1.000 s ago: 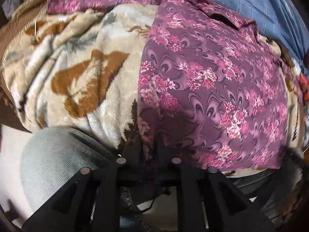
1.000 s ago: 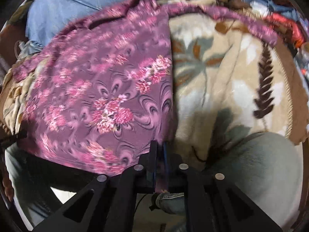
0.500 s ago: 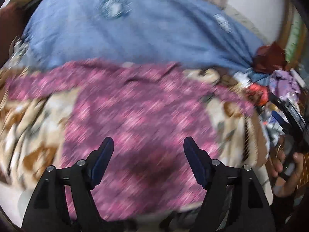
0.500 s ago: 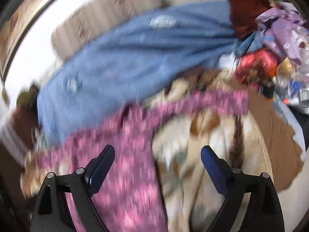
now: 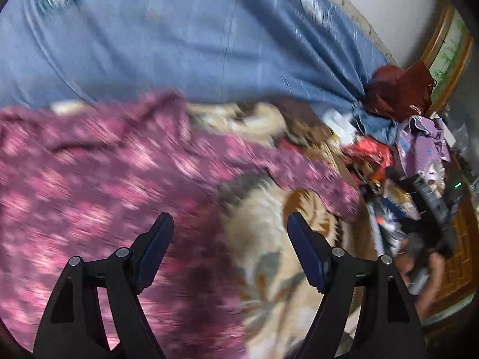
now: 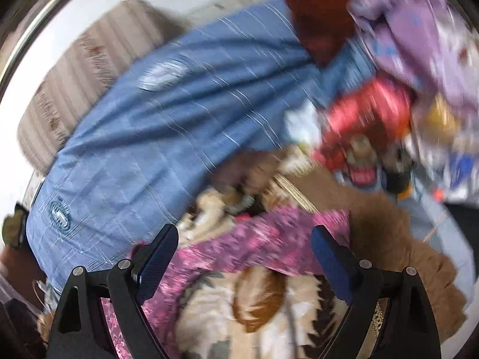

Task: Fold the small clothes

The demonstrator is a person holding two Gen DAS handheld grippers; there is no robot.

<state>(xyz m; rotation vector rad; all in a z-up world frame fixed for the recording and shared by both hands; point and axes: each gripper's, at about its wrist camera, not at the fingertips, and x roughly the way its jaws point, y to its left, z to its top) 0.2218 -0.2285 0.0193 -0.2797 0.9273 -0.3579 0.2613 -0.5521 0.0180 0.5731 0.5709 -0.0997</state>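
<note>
Both grippers, left gripper and right gripper, now released, jaws apart above floral garment.

I see the purple floral garment spread flat on the beige patterned blanket, motion-blurred. One sleeve stretches out sideways across the blanket toward the clutter; the body fills the left of my left wrist view.

Floral garment: motion-blurred, print indistinct, cut by left and bottom edges. Clutter pile: items smeared, unidentifiable. Blue bedcover: streaked, embroidered motifs illegible.
</note>
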